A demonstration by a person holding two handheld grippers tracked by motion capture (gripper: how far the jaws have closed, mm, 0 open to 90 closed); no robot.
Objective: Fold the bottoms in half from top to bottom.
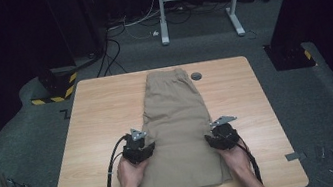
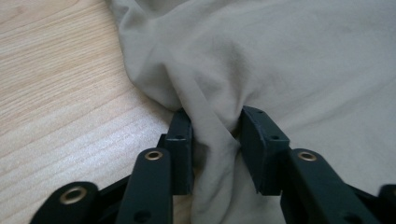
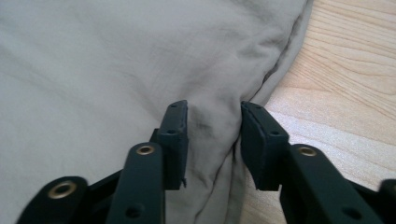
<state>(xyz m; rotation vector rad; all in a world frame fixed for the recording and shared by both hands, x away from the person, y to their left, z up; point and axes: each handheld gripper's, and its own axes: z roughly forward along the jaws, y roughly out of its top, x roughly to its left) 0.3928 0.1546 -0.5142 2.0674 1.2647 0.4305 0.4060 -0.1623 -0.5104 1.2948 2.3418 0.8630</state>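
Light wooden table (image 1: 98, 119), grey carpet floor (image 1: 20, 142), dark room. Folded beige cotton shorts (image 1: 176, 122) lengthwise: left gripper (image 1: 138, 147), right gripper (image 1: 222, 132) each apparently clamped on bunched side edge.

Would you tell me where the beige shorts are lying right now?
In the high view the beige shorts lie down the middle of the wooden table, between the left gripper and right gripper, which pinch their side edges.
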